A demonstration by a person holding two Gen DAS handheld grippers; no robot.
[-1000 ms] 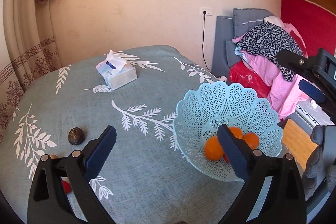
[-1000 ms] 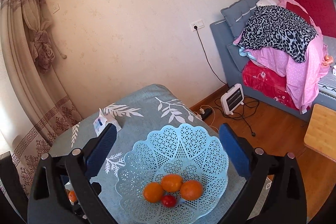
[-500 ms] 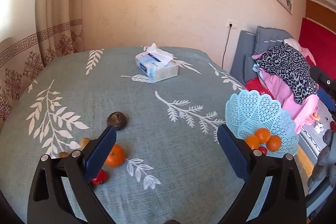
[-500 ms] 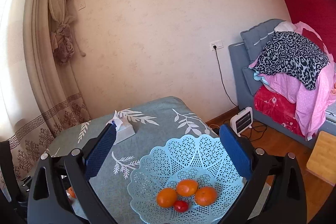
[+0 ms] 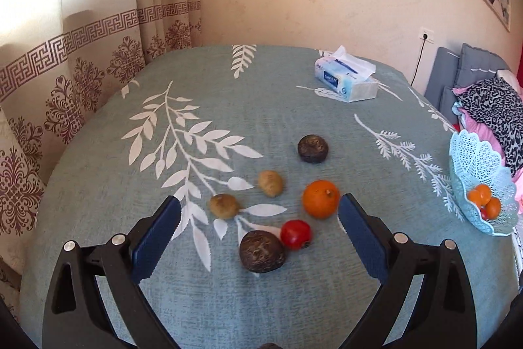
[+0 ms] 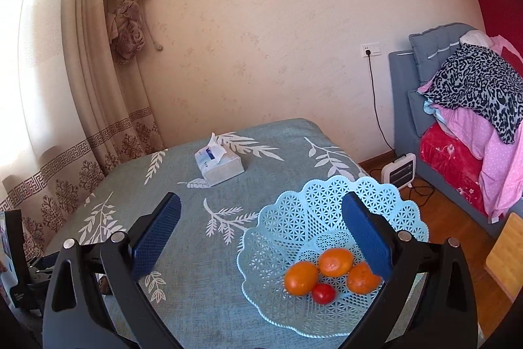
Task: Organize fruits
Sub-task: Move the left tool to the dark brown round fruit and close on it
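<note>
Left wrist view: the left gripper, black with blue-padded fingers, has its fingers spread wide apart and holds nothing. It hangs over a table covered in a grey-blue cloth with white leaf prints. Loose fruit lies on the cloth between and just beyond the fingers — a large dark brown wrinkled fruit touching a small red tomato-like fruit, a round orange just beside the right finger, two small tan oval fruits, and a second dark brown round fruit farther back. A white and blue tissue pack sits near the far edge. At the right edge of the table stands a light blue lattice plastic basket, well apart from the loose fruit.

Right wrist view: the right gripper, of the same build, also has its fingers wide apart and empty. It hovers above the light blue basket, which holds three oranges and one small red fruit, clustered and touching. The tissue pack lies farther back on the cloth. A patterned beige curtain hangs at left.
</note>
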